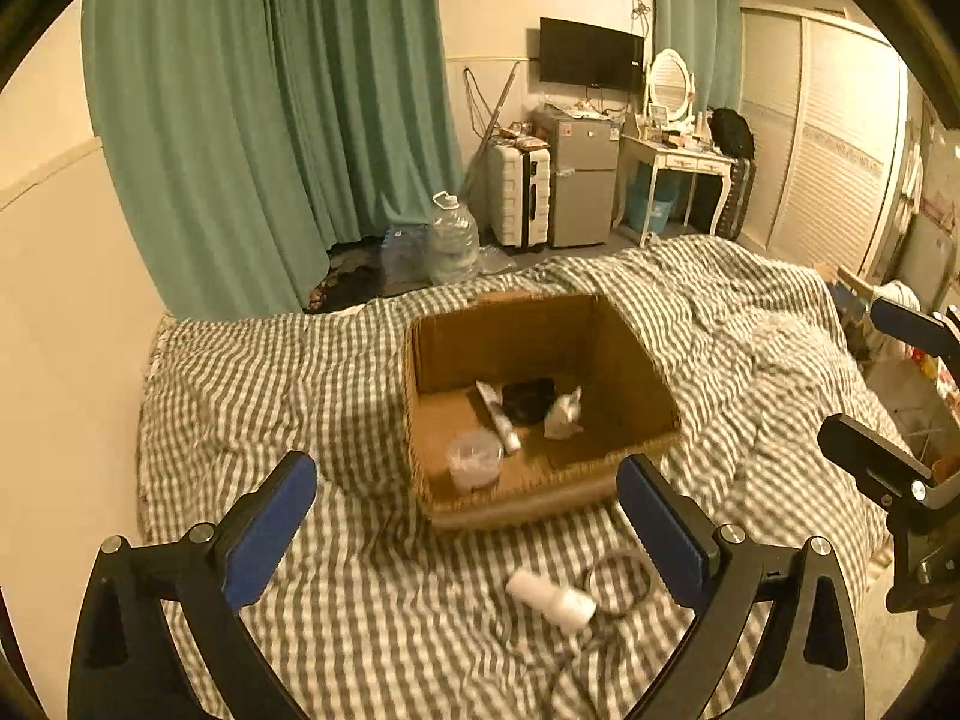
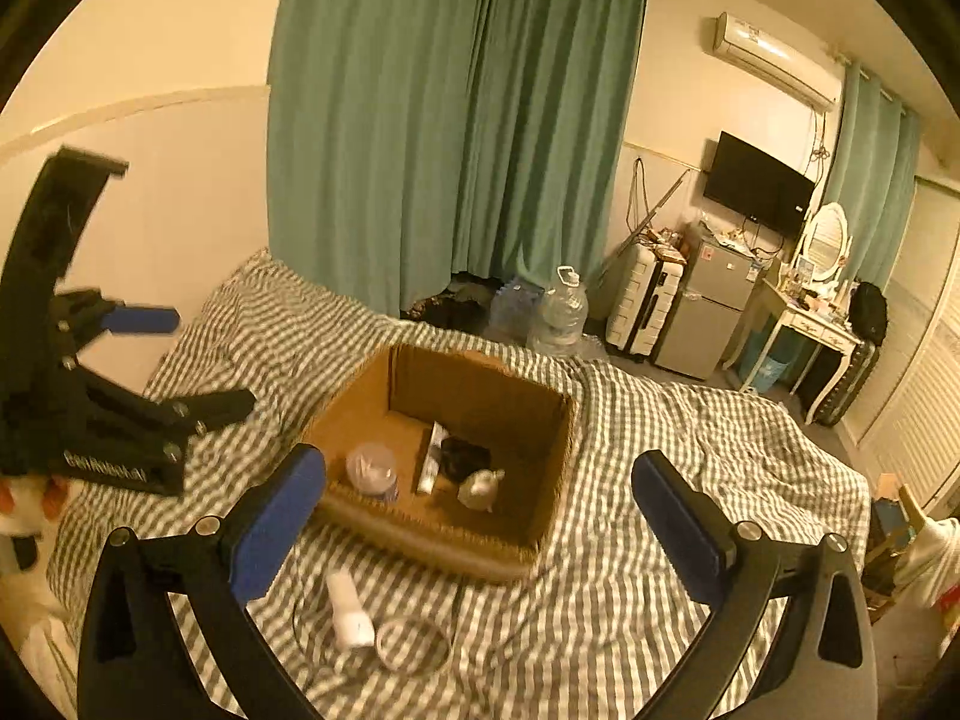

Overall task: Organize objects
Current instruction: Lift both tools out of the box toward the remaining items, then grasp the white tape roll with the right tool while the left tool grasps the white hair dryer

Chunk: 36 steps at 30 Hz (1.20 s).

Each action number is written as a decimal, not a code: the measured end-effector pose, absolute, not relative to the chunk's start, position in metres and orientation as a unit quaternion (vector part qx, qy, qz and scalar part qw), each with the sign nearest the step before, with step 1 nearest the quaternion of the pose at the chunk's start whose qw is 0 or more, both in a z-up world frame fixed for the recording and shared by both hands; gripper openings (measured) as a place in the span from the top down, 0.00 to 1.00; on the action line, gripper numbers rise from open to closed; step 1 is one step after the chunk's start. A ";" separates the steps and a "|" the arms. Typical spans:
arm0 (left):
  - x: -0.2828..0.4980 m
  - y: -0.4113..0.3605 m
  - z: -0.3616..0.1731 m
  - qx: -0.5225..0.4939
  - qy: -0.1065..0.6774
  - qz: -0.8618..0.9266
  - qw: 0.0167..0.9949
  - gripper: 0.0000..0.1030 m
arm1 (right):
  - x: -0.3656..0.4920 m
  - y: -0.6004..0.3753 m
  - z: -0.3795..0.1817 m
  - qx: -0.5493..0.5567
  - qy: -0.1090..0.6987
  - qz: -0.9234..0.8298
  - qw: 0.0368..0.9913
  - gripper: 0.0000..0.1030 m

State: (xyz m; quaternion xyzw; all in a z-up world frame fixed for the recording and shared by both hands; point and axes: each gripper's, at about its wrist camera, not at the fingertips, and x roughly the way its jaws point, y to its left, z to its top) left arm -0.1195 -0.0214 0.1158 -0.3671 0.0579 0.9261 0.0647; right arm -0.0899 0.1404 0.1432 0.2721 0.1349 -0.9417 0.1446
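Both tongs, left gripper (image 1: 467, 516) and right gripper (image 2: 479, 510), hang spread and empty above a white bottle (image 1: 550, 599) and cable (image 1: 618, 583) at six o'clock, the box (image 1: 540, 498) beyond; grabbing risks snagging checked bedding (image 1: 252, 372).

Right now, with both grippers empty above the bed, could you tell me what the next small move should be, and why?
Probably lower the left gripper toward the white bottle and close on it. Both grippers stand open and hold nothing, the cardboard box already holds several items, and the bottle and the white ring beside it lie loose on the checked blanket.
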 end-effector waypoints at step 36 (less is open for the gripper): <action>-0.106 -0.020 -0.154 -0.484 0.000 0.874 -0.027 0.00 | -0.132 0.131 -0.171 0.514 0.115 -0.839 0.136 0.06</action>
